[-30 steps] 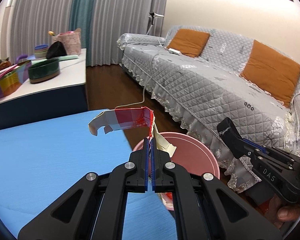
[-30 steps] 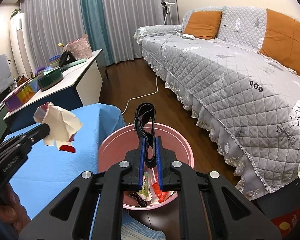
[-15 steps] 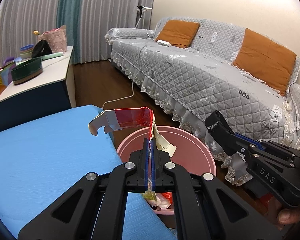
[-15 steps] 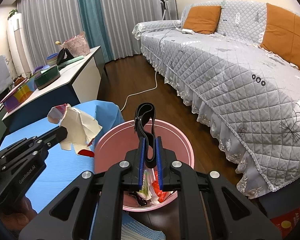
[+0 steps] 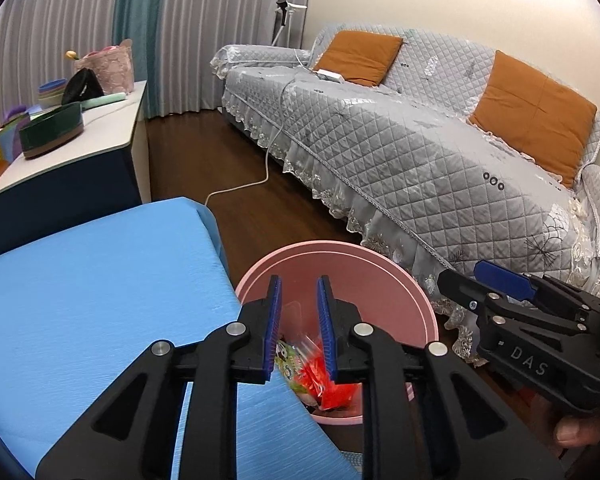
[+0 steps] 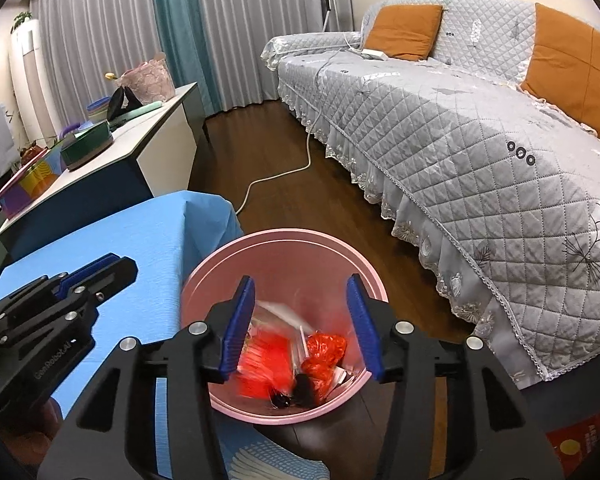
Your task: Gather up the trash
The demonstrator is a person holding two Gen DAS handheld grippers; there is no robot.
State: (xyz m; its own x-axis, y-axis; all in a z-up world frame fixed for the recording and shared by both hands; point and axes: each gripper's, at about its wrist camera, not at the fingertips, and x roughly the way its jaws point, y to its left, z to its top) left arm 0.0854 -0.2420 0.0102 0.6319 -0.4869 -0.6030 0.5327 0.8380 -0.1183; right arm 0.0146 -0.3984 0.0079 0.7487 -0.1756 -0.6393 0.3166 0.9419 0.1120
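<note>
- Now the left gripper (image 5: 297, 330) hangs over the near rim of the pink bin (image 5: 396, 264), its jaws having just been opening to a narrow gap with nothing between the blue pads.
- Beside it, the right gripper (image 6: 301, 326) sits above the bin's mouth; its jaws have just been opening too, now stand fairly wide, and hold nothing.
- Below both, the trash (image 6: 292, 356) lies inside the bin: red wrappers, clear plastic, a pale scrap and a dark item near the bottom. Part of it is blurred in the right wrist view, so it looks to be falling or settling.
- As a judgement, both grippers appear to have let go of their pieces into the bin, so this drop looks done.
- Further out, the bin stands on the dark wooden floor, just beside the corner of the blue table (image 5: 100, 280).
- The part of the blue table top that shows carries no loose litter; whether more trash waits elsewhere cannot be told from these 2 views.
- Beyond, a grey quilted sofa (image 5: 400, 148) with 2 orange cushions (image 5: 532, 108) runs along the wall, and a white cable (image 5: 240, 188) trails across the floor.
- A white-topped side cabinet (image 6: 152, 136) carries bowls and a basket, well apart from the bin.
</note>
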